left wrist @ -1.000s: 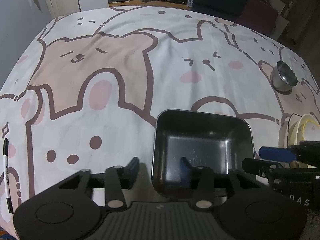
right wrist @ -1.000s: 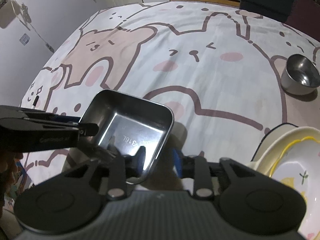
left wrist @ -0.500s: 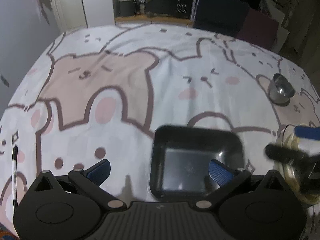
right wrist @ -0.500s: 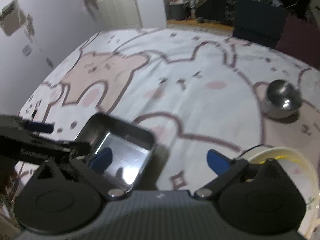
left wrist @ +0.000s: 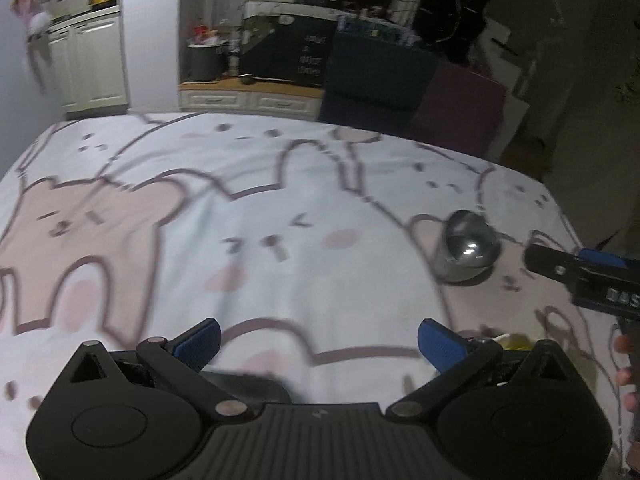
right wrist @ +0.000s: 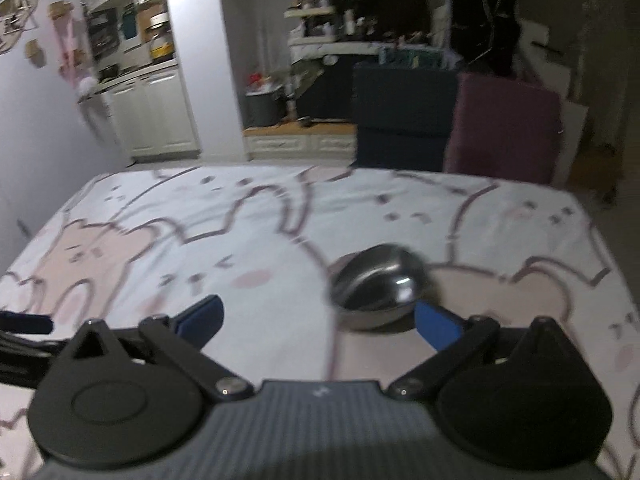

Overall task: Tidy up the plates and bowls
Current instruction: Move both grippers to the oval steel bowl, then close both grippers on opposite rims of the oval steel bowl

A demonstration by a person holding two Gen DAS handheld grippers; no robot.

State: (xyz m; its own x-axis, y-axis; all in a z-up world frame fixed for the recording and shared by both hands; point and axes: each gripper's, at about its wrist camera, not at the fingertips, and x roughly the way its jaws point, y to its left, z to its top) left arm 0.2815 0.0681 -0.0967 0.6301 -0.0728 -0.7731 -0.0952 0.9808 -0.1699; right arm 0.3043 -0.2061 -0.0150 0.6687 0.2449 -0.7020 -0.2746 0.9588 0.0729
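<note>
The left gripper point(left wrist: 319, 342) stands with its blue-padded fingers point(left wrist: 200, 340) spread wide and nothing between them — released. Just under its body a dark edge of the square dark metal tray point(left wrist: 248, 386) shows on the cloth, mostly hidden by the gripper. At the right finger a blurred bit of pale yellow point(left wrist: 508, 340) peeks out; what it is cannot be told. The right gripper point(right wrist: 318, 318) is likewise spread wide and empty, its blue pads point(right wrist: 434, 326) well apart. In the left wrist view its black finger with a blue pad point(left wrist: 600, 258) reaches in from the right edge, with fingertips of a person's hand point(left wrist: 624, 364) below it.

Beyond the right gripper's right pad lies the round shiny steel bowl point(right wrist: 378, 284), tilted on its side with its mouth turned toward the cameras, resting on the white and pink cloth printed with cartoon bears and rabbits point(left wrist: 280, 220). In the left wrist view the same bowl point(left wrist: 470, 246) sits to the right, well apart from the tray.

Past the far edge of the cloth stand a dark blue chair point(right wrist: 404, 116) and a maroon chair point(right wrist: 504, 128) side by side, and farther back a grey bin point(right wrist: 262, 108) and white cabinets point(right wrist: 156, 112).
</note>
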